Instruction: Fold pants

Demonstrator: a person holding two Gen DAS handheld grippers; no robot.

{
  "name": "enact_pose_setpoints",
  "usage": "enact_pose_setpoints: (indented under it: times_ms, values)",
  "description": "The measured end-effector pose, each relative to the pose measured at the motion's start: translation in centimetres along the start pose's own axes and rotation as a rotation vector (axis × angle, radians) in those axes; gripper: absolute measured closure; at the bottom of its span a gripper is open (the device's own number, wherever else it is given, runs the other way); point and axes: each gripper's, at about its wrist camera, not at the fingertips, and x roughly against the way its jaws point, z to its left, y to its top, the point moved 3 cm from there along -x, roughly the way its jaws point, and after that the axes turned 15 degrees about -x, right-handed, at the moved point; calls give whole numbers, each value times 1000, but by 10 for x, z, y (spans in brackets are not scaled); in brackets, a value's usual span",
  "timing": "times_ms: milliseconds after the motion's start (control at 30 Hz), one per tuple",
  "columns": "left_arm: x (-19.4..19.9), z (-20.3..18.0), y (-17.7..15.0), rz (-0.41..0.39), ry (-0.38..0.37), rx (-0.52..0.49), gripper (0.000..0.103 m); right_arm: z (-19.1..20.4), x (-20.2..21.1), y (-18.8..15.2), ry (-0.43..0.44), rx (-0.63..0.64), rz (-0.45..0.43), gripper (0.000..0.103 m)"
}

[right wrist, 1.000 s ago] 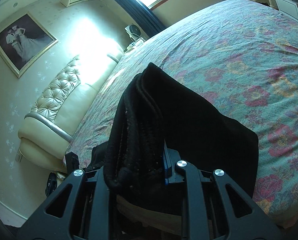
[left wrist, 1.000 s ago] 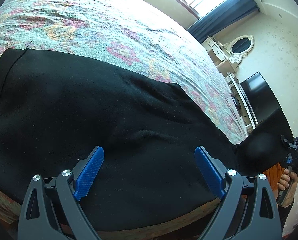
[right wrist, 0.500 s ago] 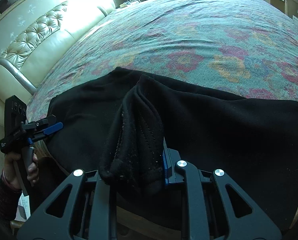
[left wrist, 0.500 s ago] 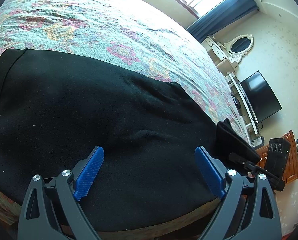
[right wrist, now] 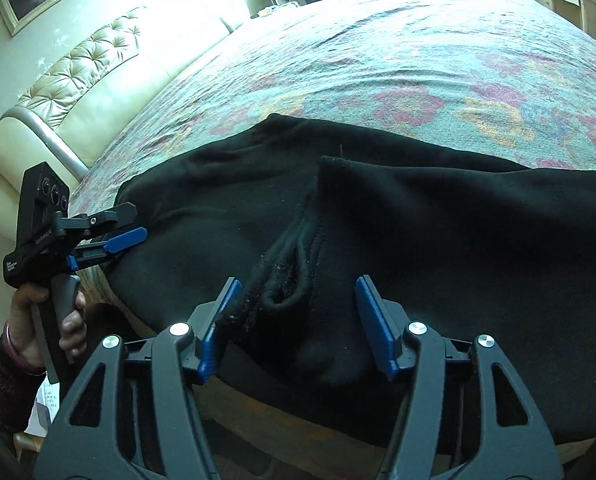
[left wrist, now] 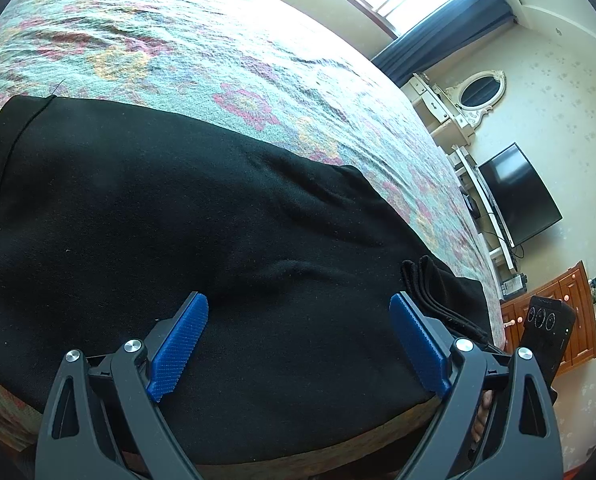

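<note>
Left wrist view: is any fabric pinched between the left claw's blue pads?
No. The left claw stands wide open, hovering over the flat black pants on the bed.

My grippers (right wrist: 298, 320) are black plastic with blue ribbed pads (right wrist: 371, 320) and silver screws (right wrist: 416, 327); my sleeve (right wrist: 2, 384) is dark knit.

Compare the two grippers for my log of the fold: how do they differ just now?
The left gripper has nothing between its blue pads; the right gripper straddles the bunched end of the black pants.
The left's jaws stand wide and steady; the right's are opening, one pad brushing the cloth.
Both hover over the pants on the floral bedspread.
</note>
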Motion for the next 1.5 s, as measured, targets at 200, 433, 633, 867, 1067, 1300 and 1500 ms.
enact_pose_setpoints:
  times_ms: [200, 433, 633, 867, 1067, 1300, 1500]
  values:
    - [0, 1, 0, -6, -4, 2, 12, 12, -1, -14, 66, -16, 30, 38]
    - [0, -1, -1, -5, 3, -9, 12, 21, -2, -24, 61, 12, 42, 32]
    - [0, -4, -2, -7, 4, -11, 12, 32, -4, -33, 22, 72, 41, 27]
    - [21, -2, 9, -52, 65, -25, 12, 39, -7, -36, -27, 120, 44, 22]
    - [68, 44, 14, -135, 118, 54, 12, 42, -10, -39, -26, 132, 41, 14]
    - [88, 102, -11, -152, 104, 206, 12, 45, -10, -40, -35, 146, 38, 12]
    - [104, 122, -4, -188, 74, 212, 12, 35, 8, -29, 40, 55, 28, 13]
